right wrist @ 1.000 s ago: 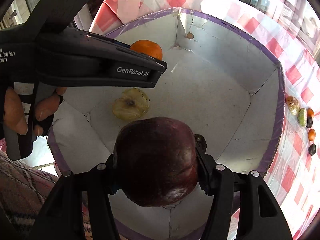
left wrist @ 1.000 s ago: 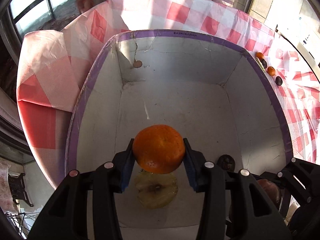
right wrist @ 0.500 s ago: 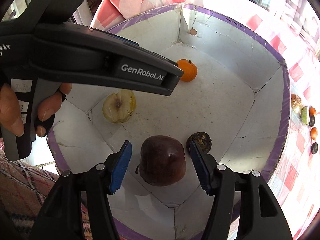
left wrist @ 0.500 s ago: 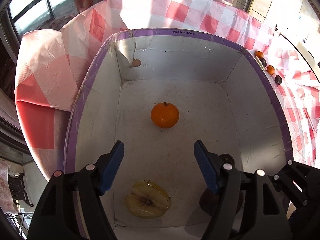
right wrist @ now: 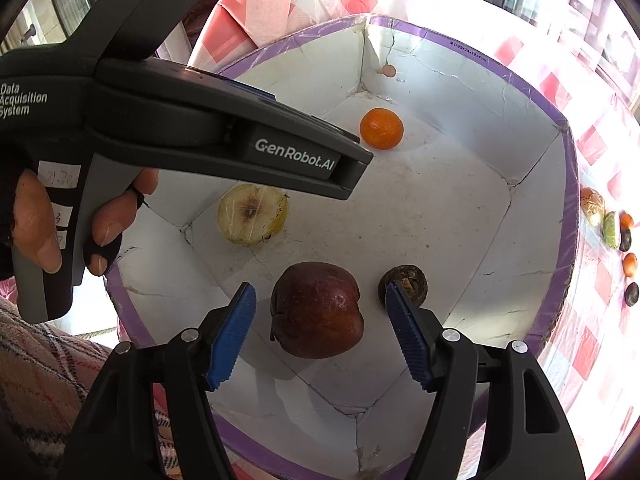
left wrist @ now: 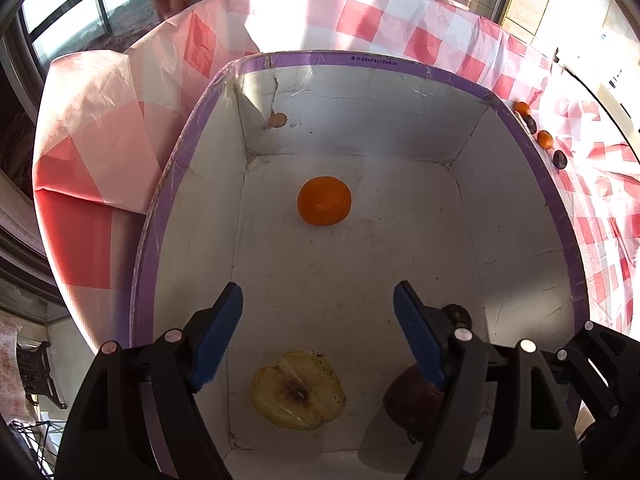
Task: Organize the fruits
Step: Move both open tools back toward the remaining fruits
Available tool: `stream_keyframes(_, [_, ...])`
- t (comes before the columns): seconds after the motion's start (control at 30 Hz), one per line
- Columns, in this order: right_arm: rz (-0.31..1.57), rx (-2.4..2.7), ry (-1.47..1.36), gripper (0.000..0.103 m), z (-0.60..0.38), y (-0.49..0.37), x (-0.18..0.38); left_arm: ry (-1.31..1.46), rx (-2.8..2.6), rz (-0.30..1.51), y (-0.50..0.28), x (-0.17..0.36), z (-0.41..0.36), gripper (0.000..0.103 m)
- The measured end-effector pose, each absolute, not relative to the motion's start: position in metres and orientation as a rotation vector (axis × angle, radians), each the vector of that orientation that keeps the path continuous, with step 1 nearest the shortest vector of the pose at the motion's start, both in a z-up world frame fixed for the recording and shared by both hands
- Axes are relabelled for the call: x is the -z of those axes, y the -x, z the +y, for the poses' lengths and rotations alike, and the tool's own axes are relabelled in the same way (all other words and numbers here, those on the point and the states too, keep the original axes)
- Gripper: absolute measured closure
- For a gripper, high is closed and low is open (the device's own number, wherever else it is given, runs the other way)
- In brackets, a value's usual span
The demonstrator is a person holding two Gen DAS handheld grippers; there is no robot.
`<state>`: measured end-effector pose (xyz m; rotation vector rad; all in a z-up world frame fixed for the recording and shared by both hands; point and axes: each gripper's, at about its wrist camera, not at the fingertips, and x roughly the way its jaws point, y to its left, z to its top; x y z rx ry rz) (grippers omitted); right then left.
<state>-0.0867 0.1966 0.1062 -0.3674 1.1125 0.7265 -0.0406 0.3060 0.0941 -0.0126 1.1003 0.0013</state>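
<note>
A white box with a purple rim (left wrist: 560, 216) (right wrist: 570, 184) holds an orange (left wrist: 324, 201) (right wrist: 381, 128), a yellow apple half (left wrist: 298, 390) (right wrist: 252, 214), a dark red apple (right wrist: 317, 310) (left wrist: 412, 400) and a small dark brown fruit (right wrist: 408, 286) (left wrist: 458, 314). My left gripper (left wrist: 318, 312) is open and empty above the box floor, the orange lying beyond it. My right gripper (right wrist: 320, 304) is open above the red apple, which rests on the floor between the blue pads without touching them.
The box sits on a red and white checked cloth (left wrist: 400, 28). Several small orange, dark and green fruits (right wrist: 624, 240) (left wrist: 538, 132) lie in a row on the cloth to the right of the box. The left gripper body (right wrist: 200, 132) crosses the right wrist view.
Both grippers opened. The orange and the red apple dropped from the jaws onto the box floor. Both grippers have since lifted back a little.
</note>
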Motion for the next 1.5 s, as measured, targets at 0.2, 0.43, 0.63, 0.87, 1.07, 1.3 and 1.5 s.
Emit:
stream_keyframes(0.2, [1.093,-0.743,0.369,0.032,0.201,0.090,-0.109,0.013,-0.017,1.103,0.042,-0.094,0.308,0.023])
stream_keyframes(0.43, [1.066,-0.767,0.394,0.029,0.204,0.097,-0.107,0.035,-0.052,1.071,0.046,-0.099,0.312,0.018])
stream_keyframes(0.63, [0.980,-0.773,0.323,0.028,0.175,0.102,-0.125,0.015,-0.081,1.014,0.051,-0.107,0.308,0.009])
stream_keyframes(0.87, [0.904,-0.528,0.031,0.021,0.076,0.076,-0.150,-0.060,-0.082,0.907,0.058,-0.126,0.293,0.006])
stream_keyframes(1.07, [1.016,-0.306,-0.147,0.020,-0.016,0.051,-0.121,0.012,-0.095,0.872,0.045,-0.147,0.265,0.005])
stream_keyframes(1.3, [1.149,-0.102,-0.104,0.020,-0.097,0.019,-0.064,-0.006,0.050,0.839,0.008,-0.172,0.158,0.004])
stream_keyframes(1.5, [1.152,-0.040,-0.017,0.020,-0.141,-0.013,-0.036,-0.031,0.179,0.955,-0.020,-0.141,0.053,0.004])
